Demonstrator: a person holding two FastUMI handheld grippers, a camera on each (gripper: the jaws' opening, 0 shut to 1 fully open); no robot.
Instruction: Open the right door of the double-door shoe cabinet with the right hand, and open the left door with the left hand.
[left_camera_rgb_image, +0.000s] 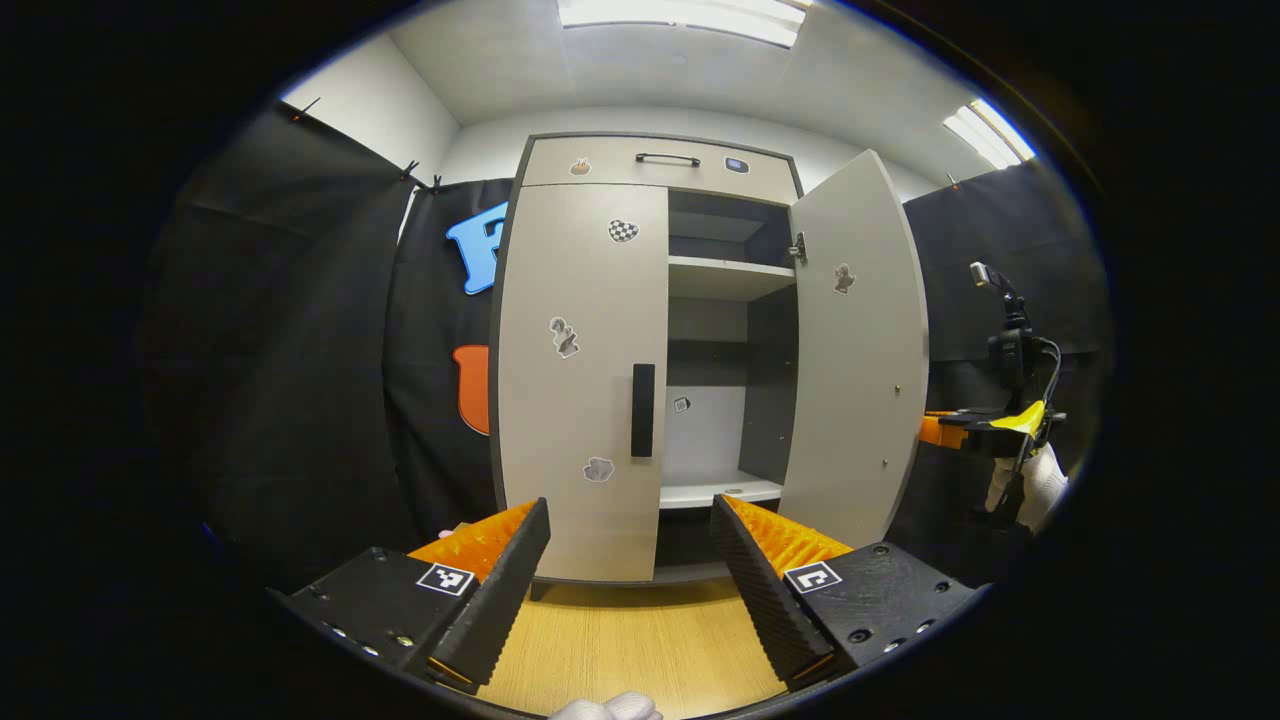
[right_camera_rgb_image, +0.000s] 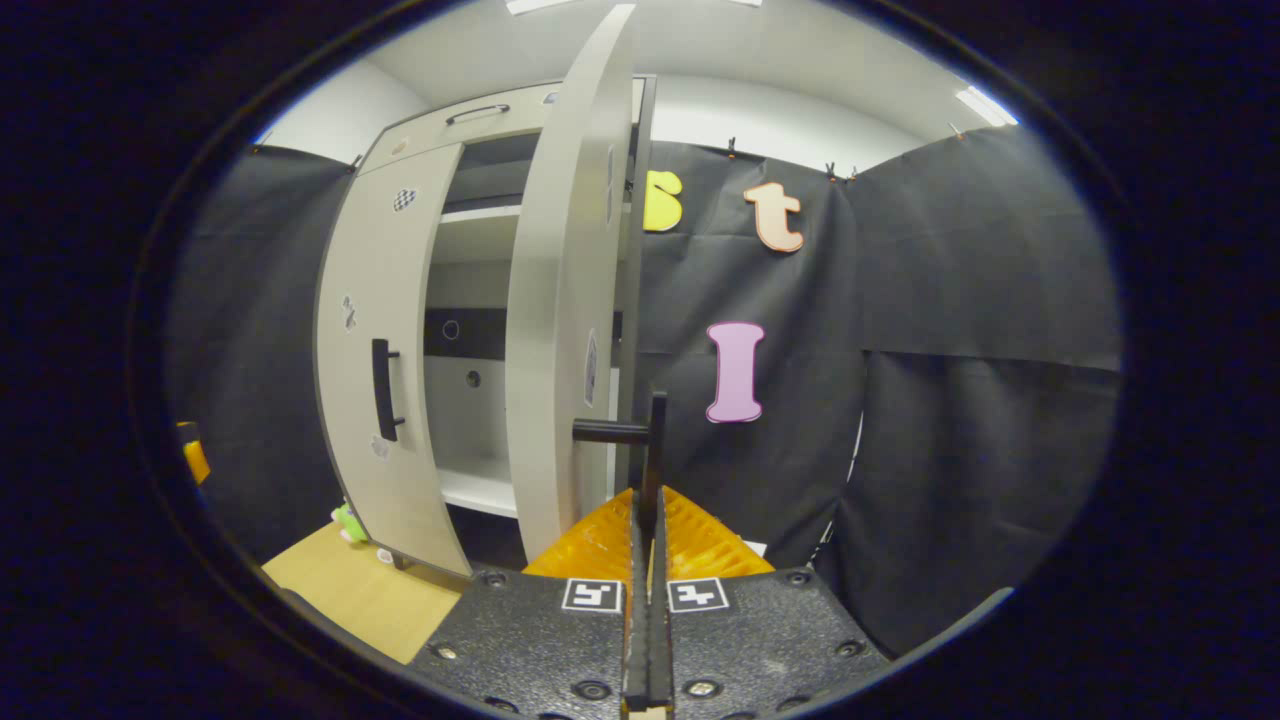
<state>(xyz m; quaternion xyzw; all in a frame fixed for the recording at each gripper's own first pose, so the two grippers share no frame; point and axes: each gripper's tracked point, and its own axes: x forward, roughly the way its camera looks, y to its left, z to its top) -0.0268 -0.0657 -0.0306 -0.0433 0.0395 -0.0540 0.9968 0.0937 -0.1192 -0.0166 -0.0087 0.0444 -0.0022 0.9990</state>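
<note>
Right gripper (right_camera_rgb_image: 648, 520) fingers clamped on right door handle (right_camera_rgb_image: 640, 435), right door (left_camera_rgb_image: 855, 350) swung open. Left gripper (left_camera_rgb_image: 630, 545) fingers apart, left door handle (left_camera_rgb_image: 642, 410) ahead between them, left door (left_camera_rgb_image: 580, 380) closed.

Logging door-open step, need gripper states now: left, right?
Left gripper: open, empty, facing the closed grey left door.
Right gripper: shut on the open right door's black bar handle.

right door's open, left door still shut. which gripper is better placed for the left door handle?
Left. The left gripper is open and faces the closed left door, its handle just above the fingers. The right gripper is shut on the right door's handle.
</note>
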